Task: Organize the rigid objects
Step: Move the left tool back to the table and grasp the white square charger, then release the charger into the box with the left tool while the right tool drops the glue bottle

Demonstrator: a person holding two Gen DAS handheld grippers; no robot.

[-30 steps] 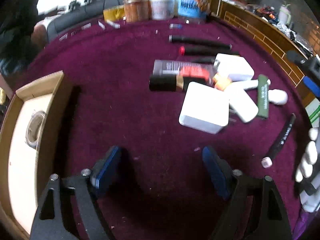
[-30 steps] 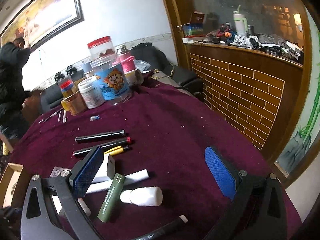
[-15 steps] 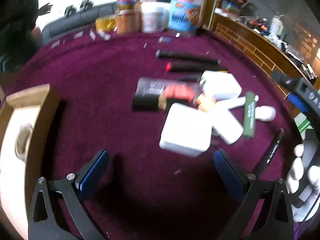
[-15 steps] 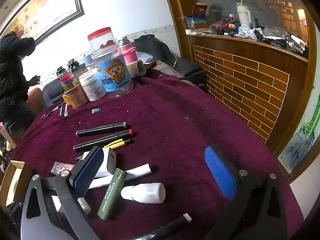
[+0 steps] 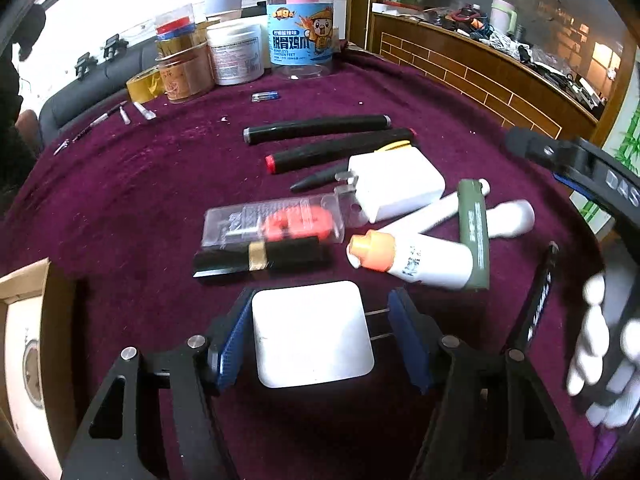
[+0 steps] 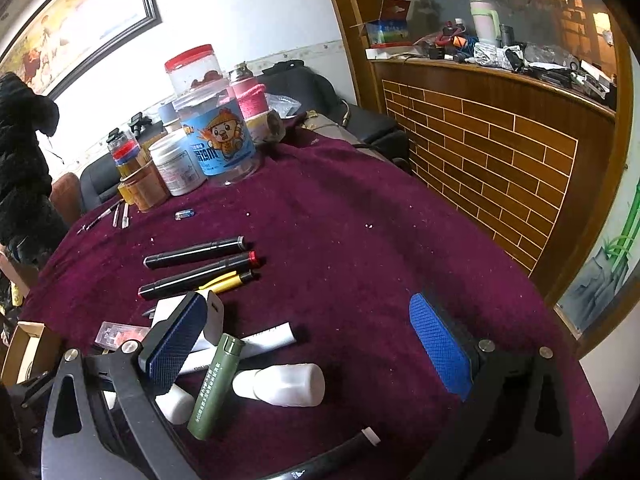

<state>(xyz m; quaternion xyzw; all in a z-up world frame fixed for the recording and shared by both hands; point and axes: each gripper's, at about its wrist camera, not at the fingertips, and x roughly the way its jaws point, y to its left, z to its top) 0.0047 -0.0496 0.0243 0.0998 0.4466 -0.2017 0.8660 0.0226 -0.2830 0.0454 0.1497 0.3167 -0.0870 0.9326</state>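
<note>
A white square charger (image 5: 310,332) lies on the purple cloth between the fingers of my left gripper (image 5: 320,300). Its jaws are closing: the left pad (image 5: 230,344) meets the charger's side and the metal prongs (image 5: 378,324) reach the right pad. Just beyond lie a black tube (image 5: 260,258), a blister pack (image 5: 276,224), an orange-capped white tube (image 5: 408,262), a green cylinder (image 5: 472,236), a second white charger (image 5: 396,186) and black markers (image 5: 316,126). My right gripper (image 6: 306,304) hovers open over the cloth beside the green cylinder (image 6: 216,388) and a white bottle (image 6: 284,384), holding nothing.
A cardboard box (image 5: 24,280) with a tape roll inside stands at the left edge. Jars and tubs (image 5: 300,40) crowd the far side of the table. A black pen (image 5: 540,296) lies at the right by a white-gloved hand (image 5: 600,340). A brick-patterned counter (image 6: 500,152) is beyond.
My left gripper advanced over the white charger, its jaws widened and then narrowed around it. The right gripper has hardly moved.
</note>
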